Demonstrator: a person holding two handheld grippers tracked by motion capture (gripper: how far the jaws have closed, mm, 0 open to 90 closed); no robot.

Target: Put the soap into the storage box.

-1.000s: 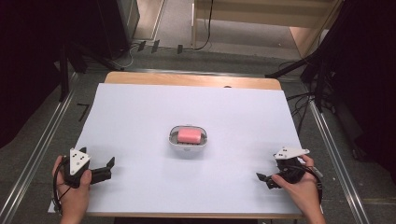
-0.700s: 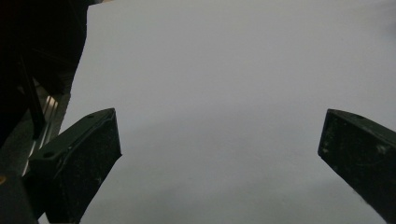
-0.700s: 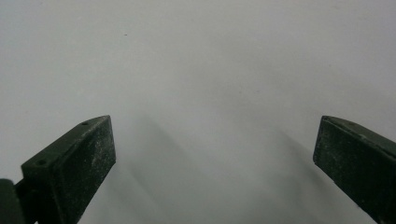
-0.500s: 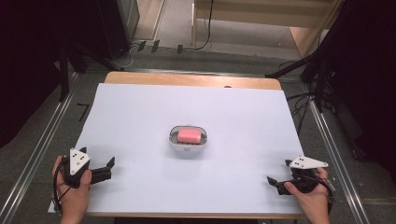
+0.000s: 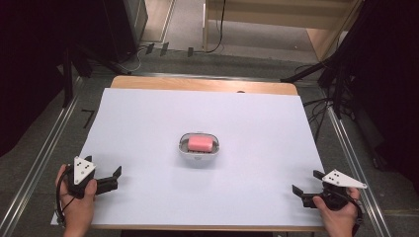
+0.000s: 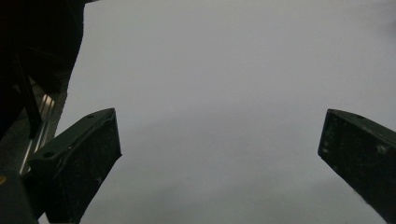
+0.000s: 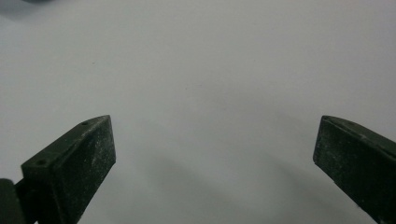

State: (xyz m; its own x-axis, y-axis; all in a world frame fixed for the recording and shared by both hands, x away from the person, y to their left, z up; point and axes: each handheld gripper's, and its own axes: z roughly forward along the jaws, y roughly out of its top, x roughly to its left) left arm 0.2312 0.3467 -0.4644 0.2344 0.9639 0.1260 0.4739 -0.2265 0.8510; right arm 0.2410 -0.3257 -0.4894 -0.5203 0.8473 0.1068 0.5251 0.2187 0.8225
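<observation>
- While I hold both tools low, the white table sheet (image 5: 207,113) is the biggest thing before me, and I place everything else by the small dish at its middle.
- That white dish (image 5: 199,153) sits by itself, well apart from both tools, on bare sheet.
- My left gripper (image 5: 109,178) rests near the sheet's near-left corner, well to the left of the dish and nearer me; its jaws stand wide apart with nothing between them, and the left gripper view shows plain sheet in the gap.
- My right gripper (image 5: 306,190) lies well to the right of the dish, also nearer me, jaws spread and empty.
- Smallest is the pink block (image 5: 200,143), lying inside the dish.
</observation>
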